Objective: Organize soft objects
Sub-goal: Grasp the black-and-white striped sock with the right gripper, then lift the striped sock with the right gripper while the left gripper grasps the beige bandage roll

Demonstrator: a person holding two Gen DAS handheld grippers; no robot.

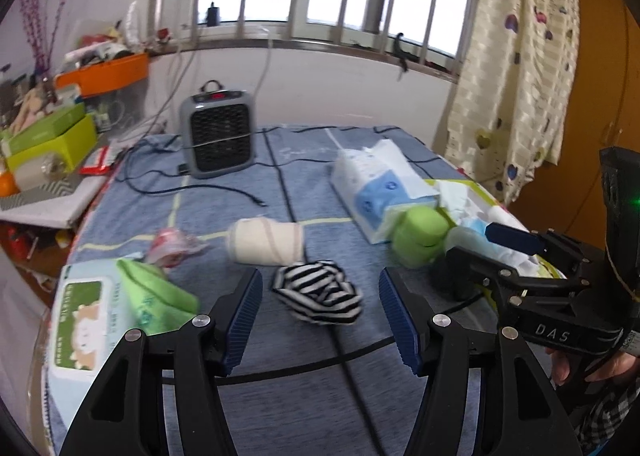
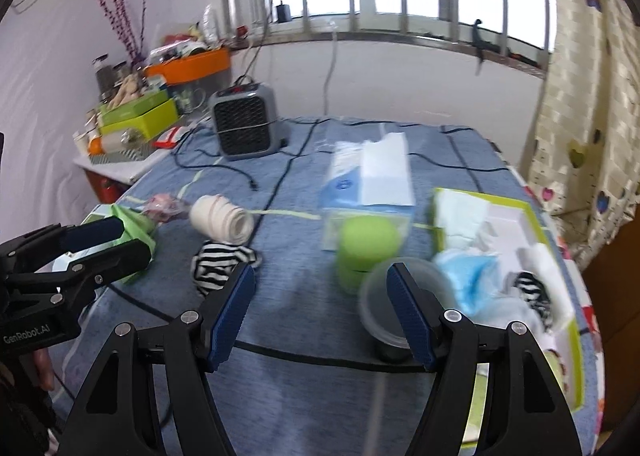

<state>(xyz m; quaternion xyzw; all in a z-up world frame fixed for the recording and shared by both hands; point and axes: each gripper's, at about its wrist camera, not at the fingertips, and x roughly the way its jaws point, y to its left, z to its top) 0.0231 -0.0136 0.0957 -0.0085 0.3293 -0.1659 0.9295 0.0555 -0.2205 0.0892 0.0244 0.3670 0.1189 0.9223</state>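
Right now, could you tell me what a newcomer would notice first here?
The black-and-white striped sock lying on the blue bedspread just ahead of the open left gripper. Beyond it lies a cream rolled bandage, and a grey heater stands at the far edge.

We hold our left gripper (image 1: 320, 320) and our right gripper (image 2: 320, 308) side by side, both tipped down, both with their blue pads wide apart and nothing between them, and a bit of our hand (image 1: 576, 366) shows under the right one.
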